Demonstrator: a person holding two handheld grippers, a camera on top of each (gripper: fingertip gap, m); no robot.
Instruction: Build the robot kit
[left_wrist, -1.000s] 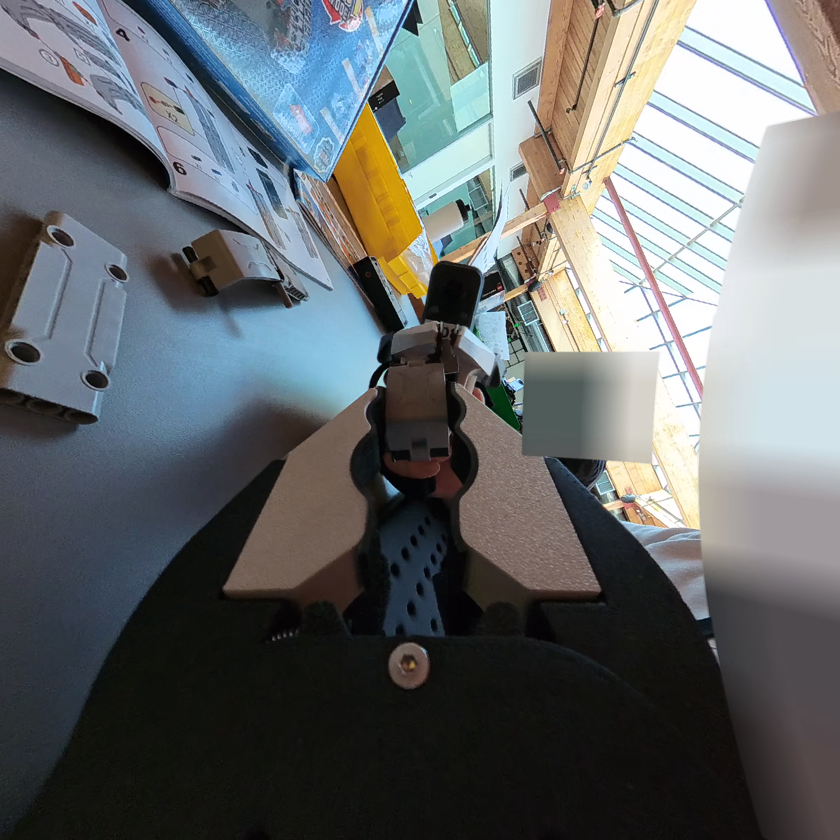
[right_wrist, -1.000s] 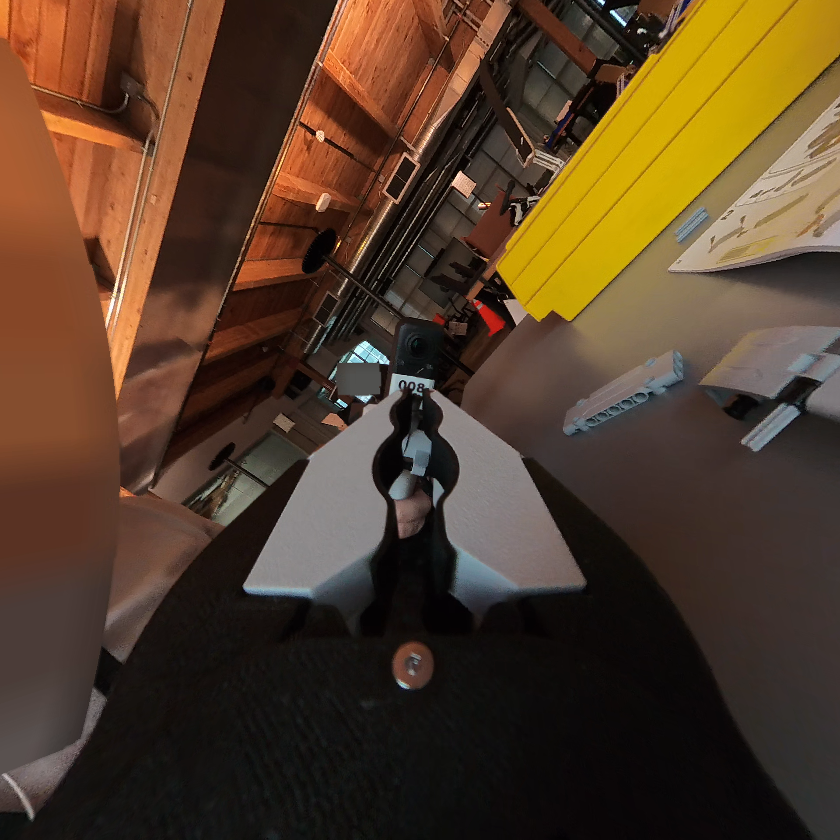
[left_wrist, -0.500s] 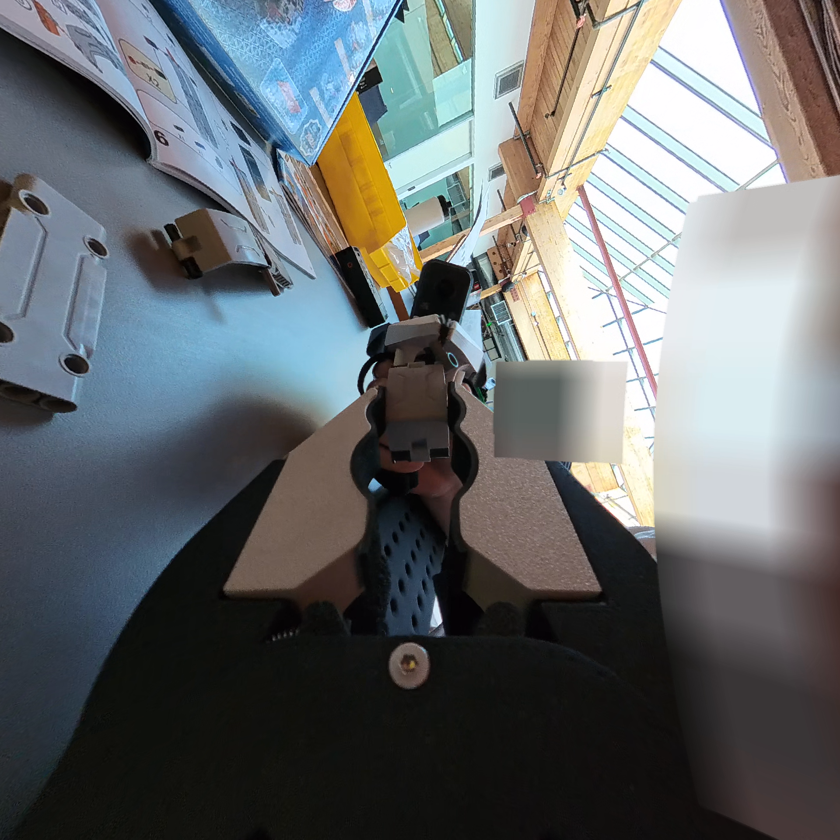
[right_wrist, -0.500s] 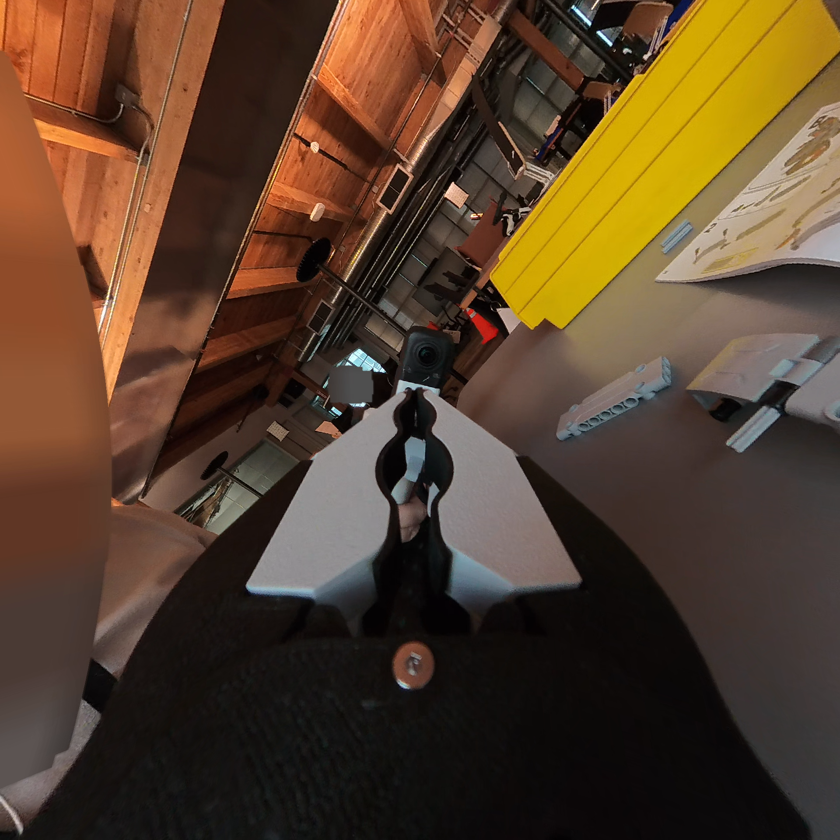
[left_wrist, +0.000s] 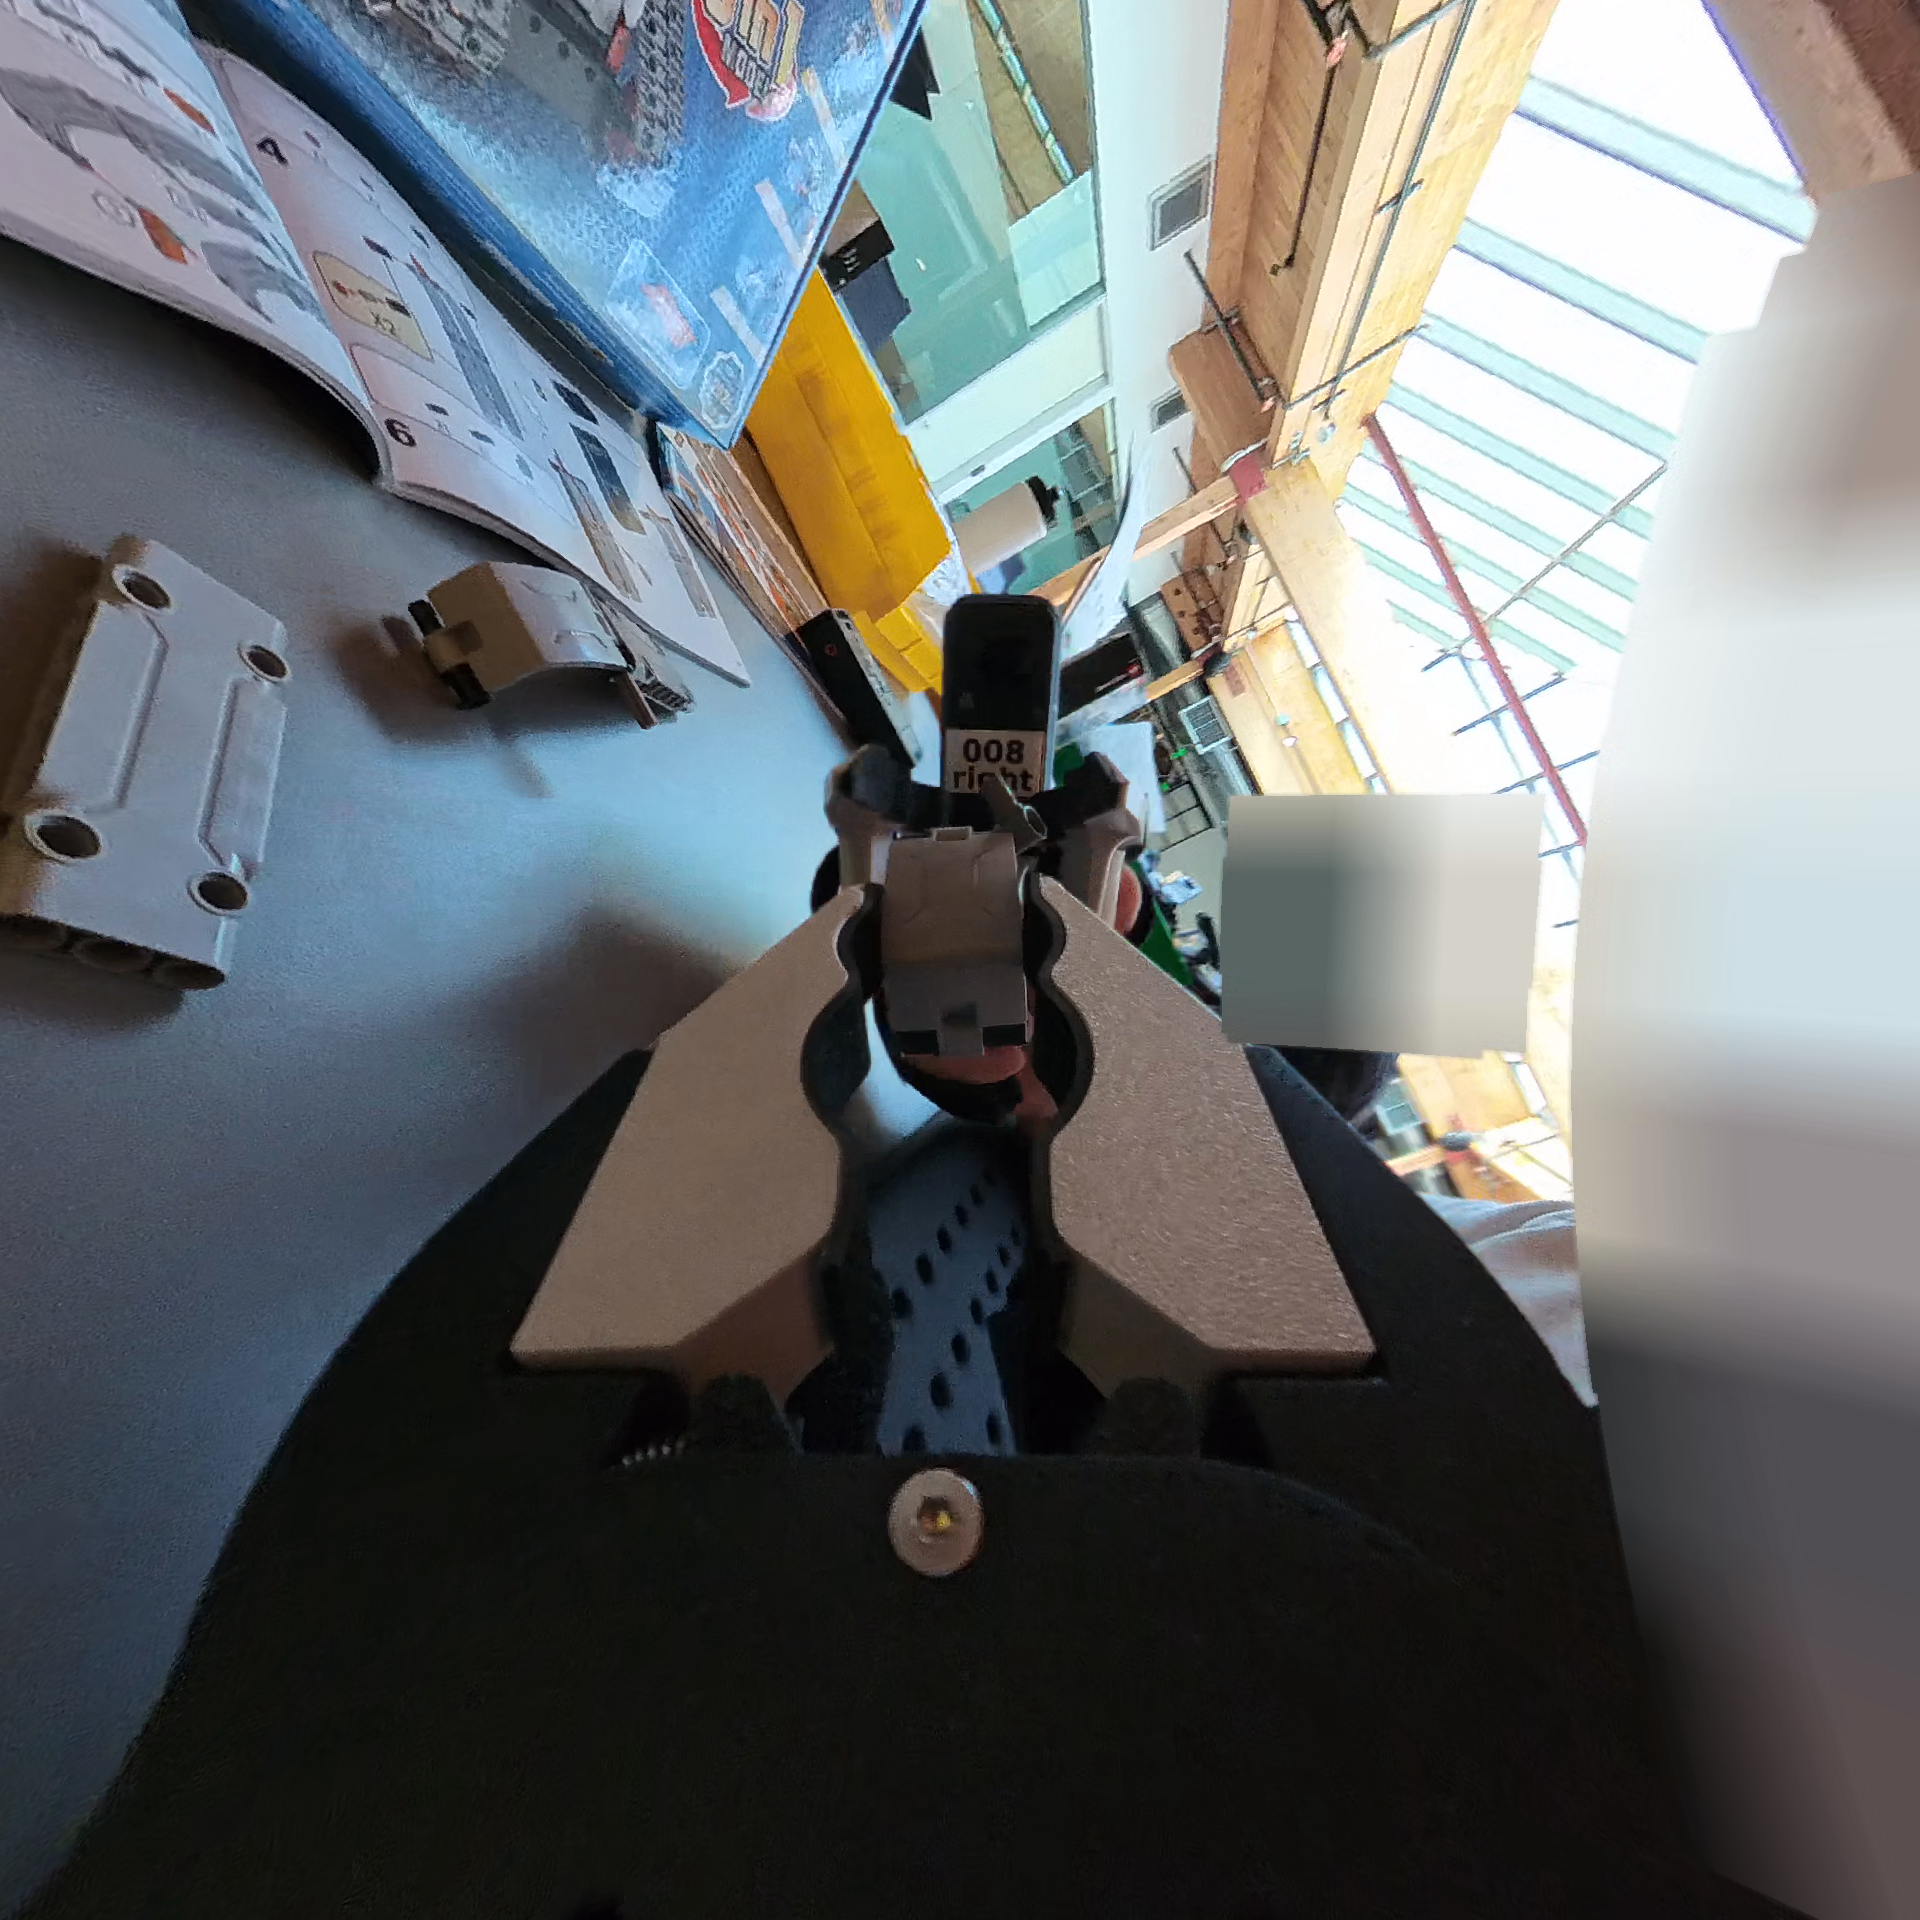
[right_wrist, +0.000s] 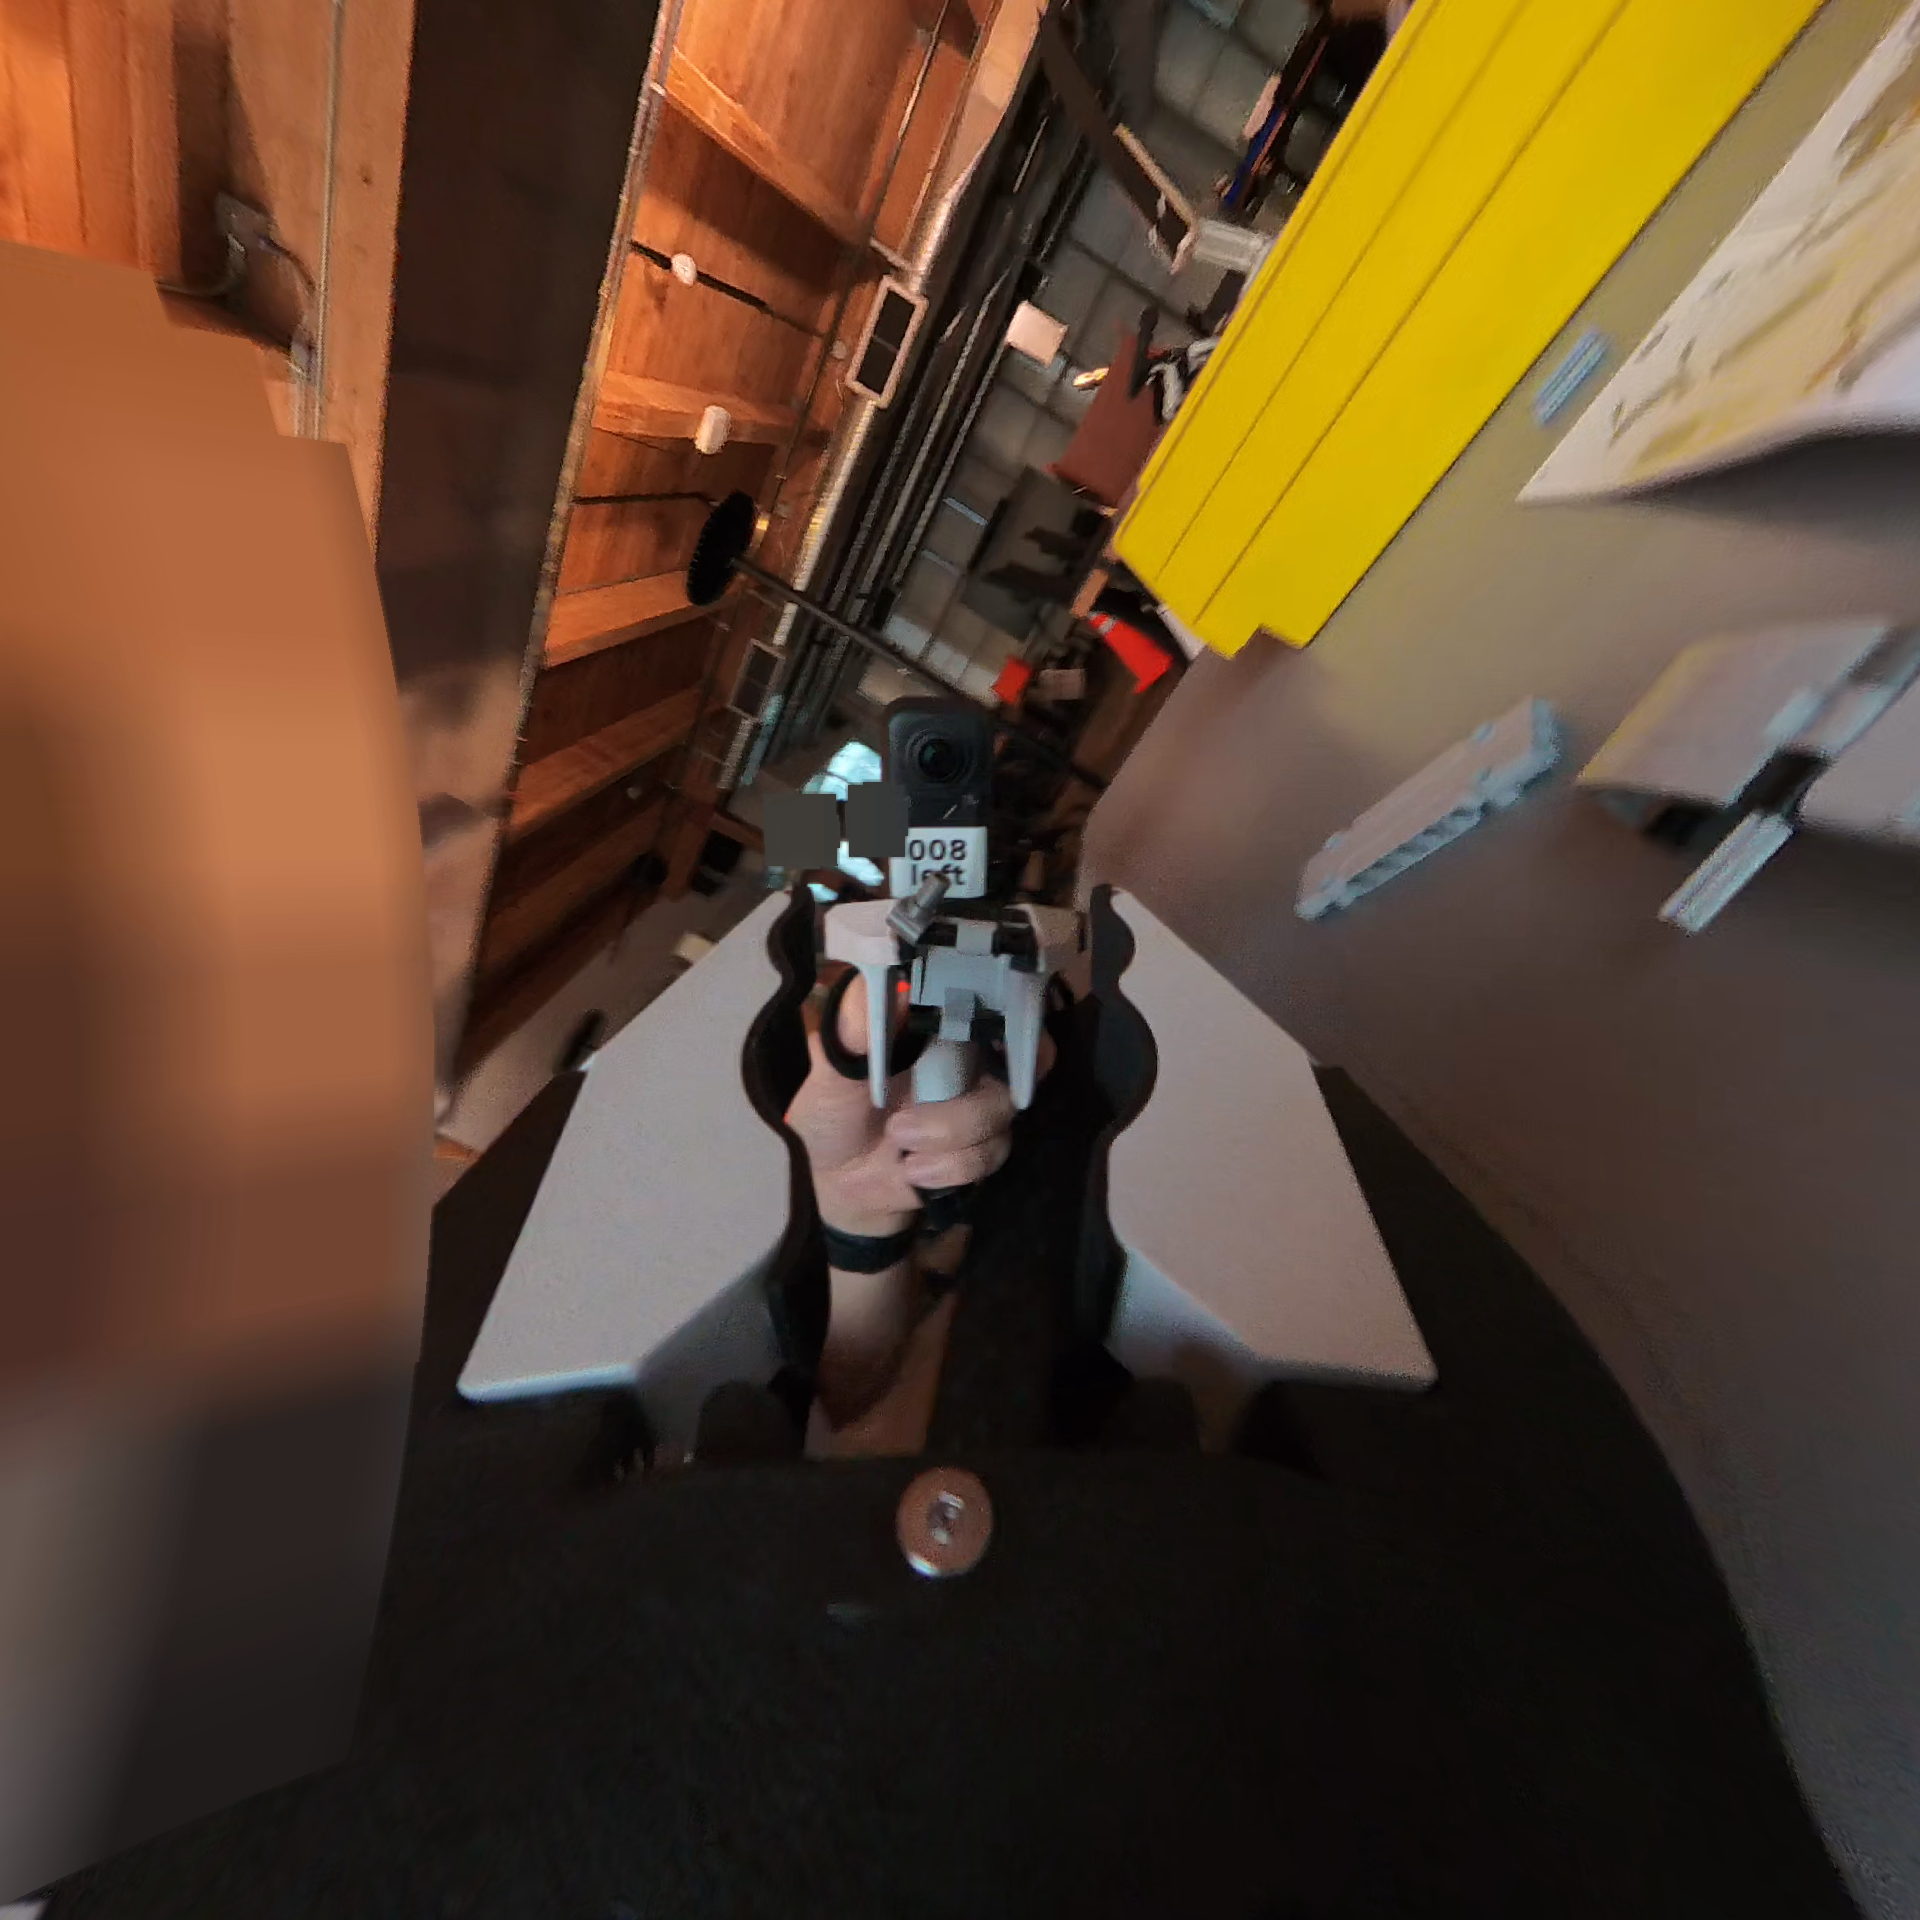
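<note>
My left gripper (left_wrist: 951, 904) is shut on a small grey brick assembly (left_wrist: 951, 940) and holds it above the dark table (left_wrist: 312, 1091). A short grey pin (left_wrist: 1013, 816) sticks out of the assembly's far end. My right gripper (right_wrist: 948, 914) faces it with its jaws spread wide and nothing between them. In the right wrist view the left gripper (right_wrist: 951, 997) sits in that gap, held by a hand (right_wrist: 894, 1143), with the pin (right_wrist: 914, 914) at its tip. The right gripper (left_wrist: 982, 821) also shows in the left wrist view, just beyond the assembly.
On the table lie a flat grey panel with holes (left_wrist: 135, 769), a tan curved piece (left_wrist: 520, 634), an open instruction booklet (left_wrist: 312, 260), a blue box (left_wrist: 623, 156) and a yellow bin (left_wrist: 842, 468). The right wrist view shows a grey holed beam (right_wrist: 1434, 821).
My right gripper was shut on a small piece and now stands open. The left gripper still holds the grey assembly, and the pin now sits at its far end.
</note>
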